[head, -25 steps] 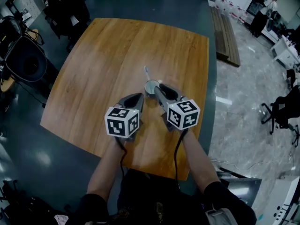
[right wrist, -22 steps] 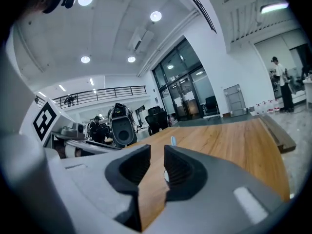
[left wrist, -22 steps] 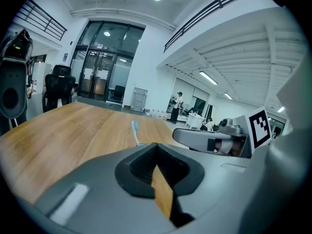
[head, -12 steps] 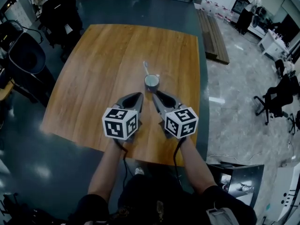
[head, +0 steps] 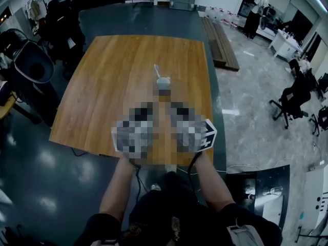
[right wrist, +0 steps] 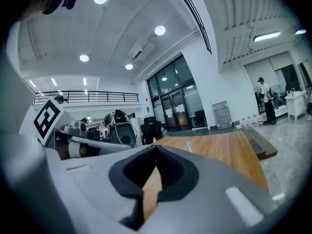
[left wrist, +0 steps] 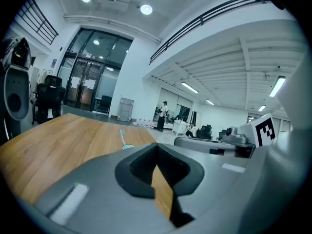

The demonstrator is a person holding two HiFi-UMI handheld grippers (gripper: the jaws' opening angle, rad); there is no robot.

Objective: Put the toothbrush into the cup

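Note:
A small pale cup (head: 163, 82) stands upright near the middle of the wooden table (head: 102, 86). The toothbrush (head: 157, 70) stands in it, its head leaning up and to the far left. Both grippers are held over the table's near edge, well short of the cup, and mosaic patches cover them in the head view. My left gripper (head: 147, 109) is shut with nothing in it, and its own view shows the toothbrush (left wrist: 122, 134) beyond the jaws (left wrist: 156, 145). My right gripper (head: 175, 108) is shut and empty too. Its view catches the toothbrush head (right wrist: 189, 145).
Black office chairs (head: 31, 65) stand off the table's left side. A low wooden platform (head: 220, 45) lies on the floor at the far right, with another chair (head: 292, 94) further right. A person (head: 254, 6) stands far back in the room.
Both grippers have drawn back from the cup toward the table's near edge. The right gripper, which was beside the cup a second ago, is now apart from it. The toothbrush stays in the cup.

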